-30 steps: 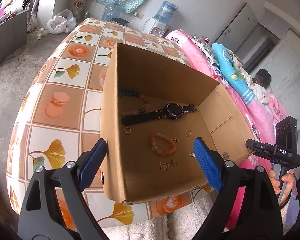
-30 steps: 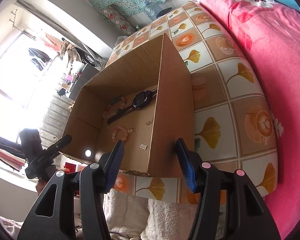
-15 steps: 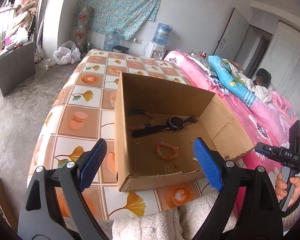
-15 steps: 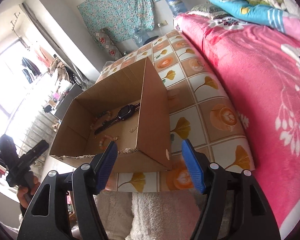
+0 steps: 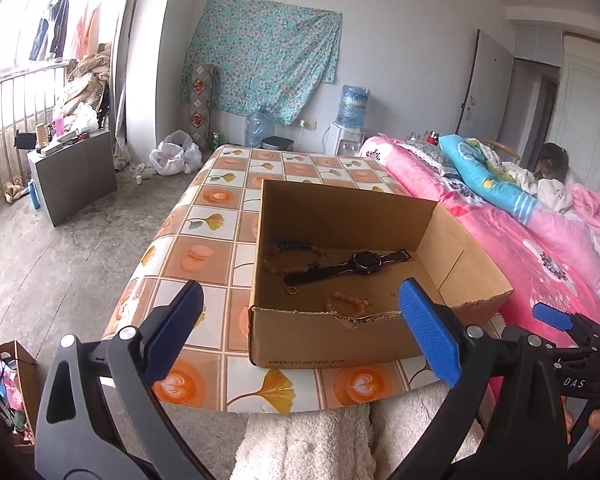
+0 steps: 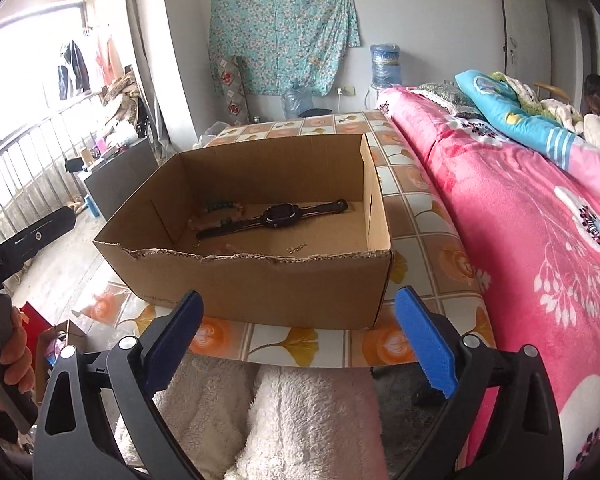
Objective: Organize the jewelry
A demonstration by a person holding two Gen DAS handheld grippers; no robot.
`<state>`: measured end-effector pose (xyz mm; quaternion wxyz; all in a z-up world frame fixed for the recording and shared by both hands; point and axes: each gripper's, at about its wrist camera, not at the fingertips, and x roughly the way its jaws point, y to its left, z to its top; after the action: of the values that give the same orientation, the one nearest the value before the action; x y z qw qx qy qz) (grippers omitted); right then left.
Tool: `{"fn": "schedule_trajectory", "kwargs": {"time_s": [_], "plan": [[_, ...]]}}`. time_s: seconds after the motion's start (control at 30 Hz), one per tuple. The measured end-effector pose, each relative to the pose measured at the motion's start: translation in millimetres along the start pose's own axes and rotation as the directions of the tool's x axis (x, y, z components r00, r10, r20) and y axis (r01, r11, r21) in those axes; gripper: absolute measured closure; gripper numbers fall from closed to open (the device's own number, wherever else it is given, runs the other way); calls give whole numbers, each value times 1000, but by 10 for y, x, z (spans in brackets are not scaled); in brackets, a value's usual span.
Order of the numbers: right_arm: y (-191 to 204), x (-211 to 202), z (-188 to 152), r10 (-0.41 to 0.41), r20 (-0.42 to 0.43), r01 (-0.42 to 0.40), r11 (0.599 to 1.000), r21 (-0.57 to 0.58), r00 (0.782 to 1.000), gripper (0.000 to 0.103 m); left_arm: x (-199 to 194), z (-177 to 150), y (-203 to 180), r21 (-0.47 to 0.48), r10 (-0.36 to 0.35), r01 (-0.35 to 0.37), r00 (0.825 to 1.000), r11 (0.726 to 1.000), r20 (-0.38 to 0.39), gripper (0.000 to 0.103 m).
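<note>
Tiled table [image 5: 220, 216] being viewed from farther back; box [image 5: 332, 344] ahead of 2 grippers, left gripper [image 5: 300, 332] and right gripper [image 6: 300, 332], jaws just being opened, nothing held; jewelry sorting seemingly finishing.

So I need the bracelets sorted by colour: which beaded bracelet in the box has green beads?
The larger beaded bracelet at the back left of the cardboard box, behind the black watch. The small bracelet near the front is all peach.
</note>
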<state>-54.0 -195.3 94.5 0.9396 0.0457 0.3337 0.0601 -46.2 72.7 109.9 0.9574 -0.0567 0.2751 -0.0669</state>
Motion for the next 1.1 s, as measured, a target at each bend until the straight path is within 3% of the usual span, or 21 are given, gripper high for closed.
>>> {"fn": "schedule_trajectory", "kwargs": {"time_s": [0.1,0.23,0.6,0.73,0.93,1.1], "plan": [[96,-19,2,-49,8,49,999,4,999,7,43,-37,-62,19,69,-69,997,997,-23,8],[147,-12,32,-118,7,118,993,3,993,7,57,-55,-111,13,103,-102,994,995,-27,8],[228,146,57,-103,-61,103,995,-4,993,7,302,-102,-350,151,158,-141,982,978,-104,8],[166,272,23,-87,-135,92,995,31,987,7,405,-134,-365,130,159,-138,973,982,-166,8],[61,384,-1,-118,-180,128,991,47,976,7,627,-200,-396,121,221,-194,932,974,-288,9],[-9,506,30,-119,-215,136,989,65,969,7,734,-228,-417,108,234,-209,908,972,-348,8]]}}
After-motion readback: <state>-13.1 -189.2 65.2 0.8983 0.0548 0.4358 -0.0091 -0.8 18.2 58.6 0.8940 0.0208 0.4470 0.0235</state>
